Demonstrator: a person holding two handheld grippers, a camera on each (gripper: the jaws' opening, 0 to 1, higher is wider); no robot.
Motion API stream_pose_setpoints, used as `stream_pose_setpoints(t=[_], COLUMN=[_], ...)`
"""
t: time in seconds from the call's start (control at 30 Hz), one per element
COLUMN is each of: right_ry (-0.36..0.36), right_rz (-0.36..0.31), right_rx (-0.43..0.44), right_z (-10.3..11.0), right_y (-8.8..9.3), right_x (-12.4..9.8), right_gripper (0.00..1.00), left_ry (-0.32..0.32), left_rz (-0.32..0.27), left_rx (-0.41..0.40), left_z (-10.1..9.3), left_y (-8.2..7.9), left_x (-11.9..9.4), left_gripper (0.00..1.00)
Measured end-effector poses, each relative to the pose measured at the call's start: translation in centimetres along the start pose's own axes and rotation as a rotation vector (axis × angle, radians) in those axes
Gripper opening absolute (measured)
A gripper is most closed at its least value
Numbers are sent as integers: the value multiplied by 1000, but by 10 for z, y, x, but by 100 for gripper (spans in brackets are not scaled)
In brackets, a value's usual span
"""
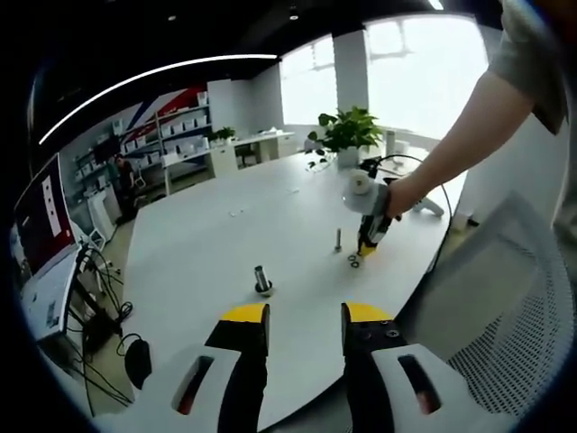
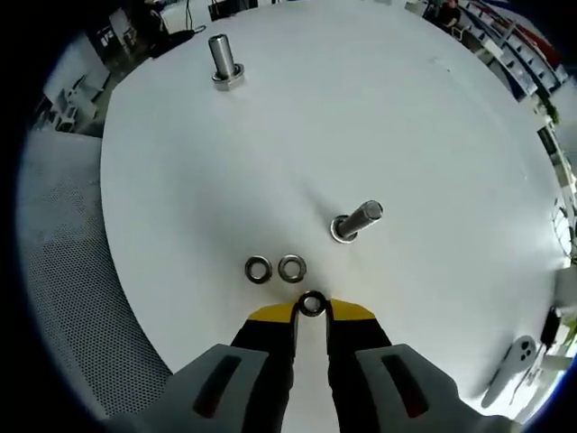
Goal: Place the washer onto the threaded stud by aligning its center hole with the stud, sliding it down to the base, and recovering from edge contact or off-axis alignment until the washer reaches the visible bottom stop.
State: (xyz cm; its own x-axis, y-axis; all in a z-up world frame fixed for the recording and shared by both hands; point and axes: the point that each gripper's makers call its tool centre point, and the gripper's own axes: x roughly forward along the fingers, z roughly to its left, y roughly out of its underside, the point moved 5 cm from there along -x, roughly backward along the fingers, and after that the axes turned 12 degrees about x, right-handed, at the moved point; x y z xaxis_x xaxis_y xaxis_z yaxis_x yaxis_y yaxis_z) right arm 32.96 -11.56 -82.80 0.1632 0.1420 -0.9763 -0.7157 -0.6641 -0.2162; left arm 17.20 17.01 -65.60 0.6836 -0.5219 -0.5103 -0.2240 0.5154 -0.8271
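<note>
White round tabletop (image 2: 433,117) carries all the parts; office shelving and a potted plant (image 1: 347,133) stand behind it in the left gripper view, and a mesh chair back (image 1: 505,298) sits at the table's near edge.

Right gripper view: right gripper (image 2: 311,311) has its yellow-tipped jaws drawn close, pinching a washer (image 2: 312,304) between the tips. The washer is held at the very ends of the jaws, its centre hole visible and facing the camera. It is off the stud, not yet over it.

Threaded stud (image 2: 359,219) stands on the tabletop just beyond and slightly right of the jaw tips, leaning toward the right in this fisheye view, with a ring-like base at its foot. The held washer is near the stud's base but apart from it.

Two spare washers (image 2: 274,269) lie flat on the tabletop side by side, just ahead of the jaws to the left, between them and the stud's left side. They are touching or nearly touching each other; I cannot tell which.

A second, thicker post (image 2: 223,59) stands well apart at the far side of the tabletop.

Left gripper view: left gripper (image 1: 305,317) hangs over the near table edge, jaws spread apart, nothing between them. The right gripper shows there in a person's hand (image 1: 403,194), tips down beside the stud.
</note>
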Motion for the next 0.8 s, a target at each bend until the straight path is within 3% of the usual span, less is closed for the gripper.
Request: stream_pose_setpoints(t=[0.33, 0.43, 0.63, 0.8], right_ry=[18, 24, 0, 9], right_rz=[32, 5, -36, -23], right_rx=[-9, -21, 87, 44], right_z=[1, 1, -4, 0], right_y=[-1, 1, 5, 5], right_x=[-1, -1, -2, -1], right_gripper=[14, 14, 14, 14], left_ry=[-15, -13, -18, -21], left_rz=[-8, -7, -17, -25], left_rx=[2, 6, 18, 16], left_z=[2, 1, 1, 1], left_y=[-1, -1, -2, -3], left_x=[-1, -1, -2, -3], left_gripper=[30, 30, 30, 30])
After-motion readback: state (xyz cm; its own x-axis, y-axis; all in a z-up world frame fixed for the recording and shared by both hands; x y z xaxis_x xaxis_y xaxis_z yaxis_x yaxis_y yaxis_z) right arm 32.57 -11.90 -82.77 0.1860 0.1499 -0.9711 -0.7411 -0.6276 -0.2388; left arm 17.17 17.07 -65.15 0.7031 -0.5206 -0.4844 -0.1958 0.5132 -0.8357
